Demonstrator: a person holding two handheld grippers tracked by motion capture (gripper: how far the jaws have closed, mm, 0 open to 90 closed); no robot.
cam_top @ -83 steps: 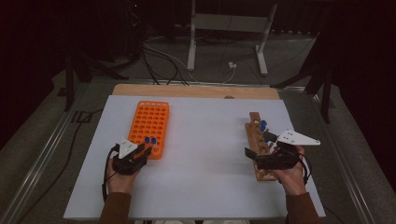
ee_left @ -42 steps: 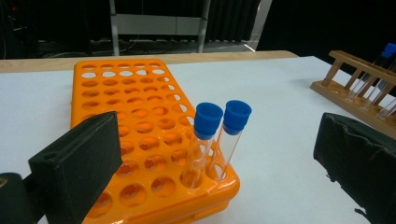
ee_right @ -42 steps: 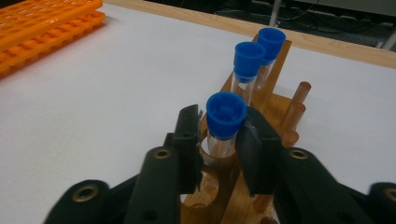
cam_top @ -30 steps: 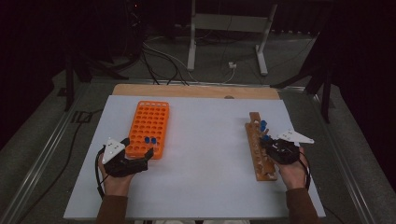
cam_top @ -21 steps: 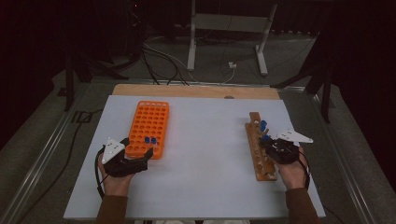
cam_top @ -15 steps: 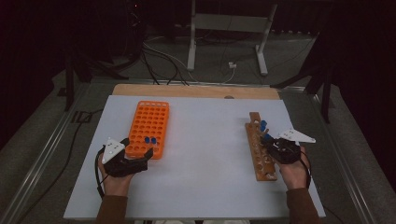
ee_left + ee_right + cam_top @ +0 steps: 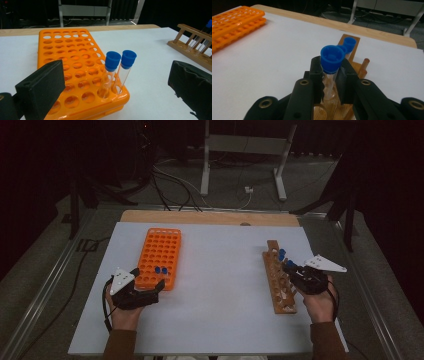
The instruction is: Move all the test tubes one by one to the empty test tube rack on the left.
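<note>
I have the right gripper (image 7: 329,77) with fingers clamped on a clear glass test tube (image 7: 329,86), blue-capped, standing in the wooden rack (image 7: 278,285). Left gripper (image 7: 117,87) fingers wide, before the orange perforated plastic rack (image 7: 72,57) on the white worktop (image 7: 220,270).

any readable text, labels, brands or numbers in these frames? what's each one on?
None that can be read.
Orange rack: no lettering seen on its top or side.
Blue-capped tubes: caps and glass plain.
Wooden rack: no marks seen.
Tube in the right tool: cap has moulded ribs, no characters.
Dark mark on the floor left of the table: may be lettering, too blurred to read.
</note>
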